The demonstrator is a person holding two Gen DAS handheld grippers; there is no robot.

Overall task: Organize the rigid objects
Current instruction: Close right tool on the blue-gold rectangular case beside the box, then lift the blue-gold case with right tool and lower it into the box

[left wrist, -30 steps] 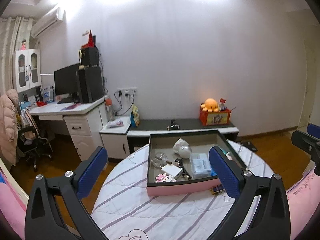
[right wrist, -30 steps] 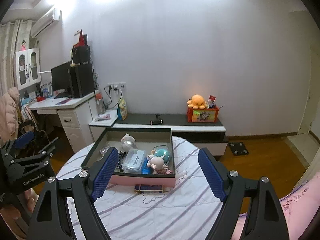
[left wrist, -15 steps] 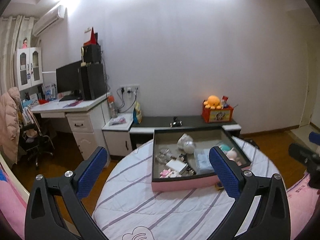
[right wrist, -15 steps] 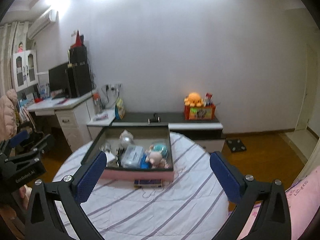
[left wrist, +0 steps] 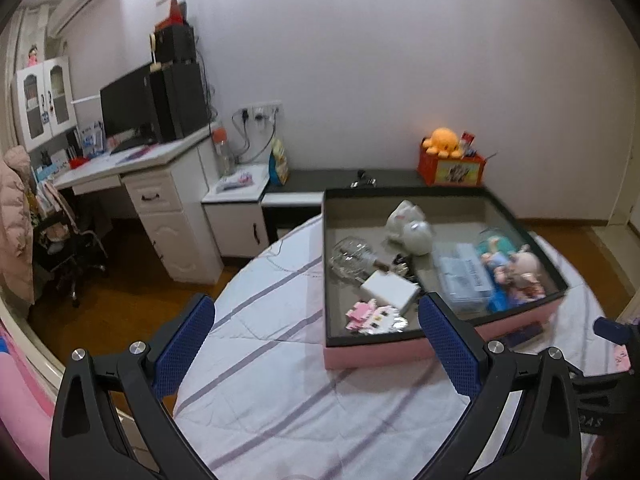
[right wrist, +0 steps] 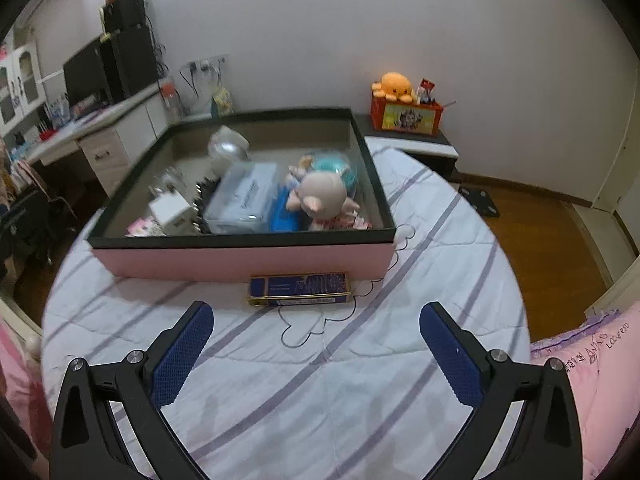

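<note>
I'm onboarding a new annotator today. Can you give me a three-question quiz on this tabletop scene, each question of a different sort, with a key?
1. True or false: the blue flat box lies inside the pink tray.
2. Multiple choice: the right claw is A) shut on the blue flat box, B) open with nothing between its fingers, C) shut on the pig toy.
3. Fill in: the table is covered by a white cloth with ____ stripes.

Key: 1 false, it lies on the cloth just in front of the tray's pink wall; 2 B; 3 purple.
</note>
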